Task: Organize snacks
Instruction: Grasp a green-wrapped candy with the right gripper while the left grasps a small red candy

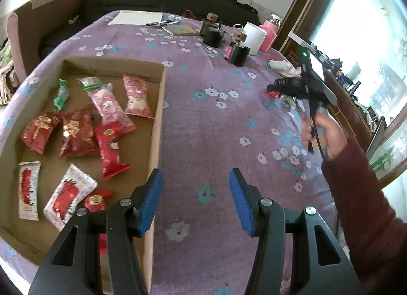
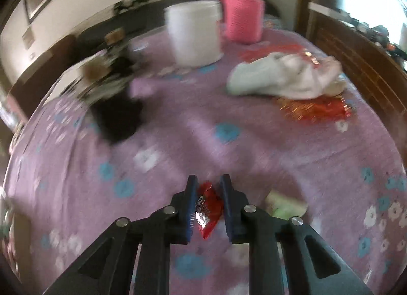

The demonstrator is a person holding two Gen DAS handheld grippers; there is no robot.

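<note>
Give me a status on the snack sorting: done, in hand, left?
Done: about ten packets lie in the cardboard box. In hand: the right gripper is shut on a small red packet, above the tablecloth; the left gripper is open and empty beside the box. Left: a red-and-gold packet by the white cloth, and a blurry green packet.

Home living room: sofa [image 1: 162, 0], clothed table [image 1: 216, 122].

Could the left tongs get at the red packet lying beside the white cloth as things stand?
Probably not without a long reach: the left tongs hover open by the cardboard box, while the red packet lies across the table by the white cloth.
</note>
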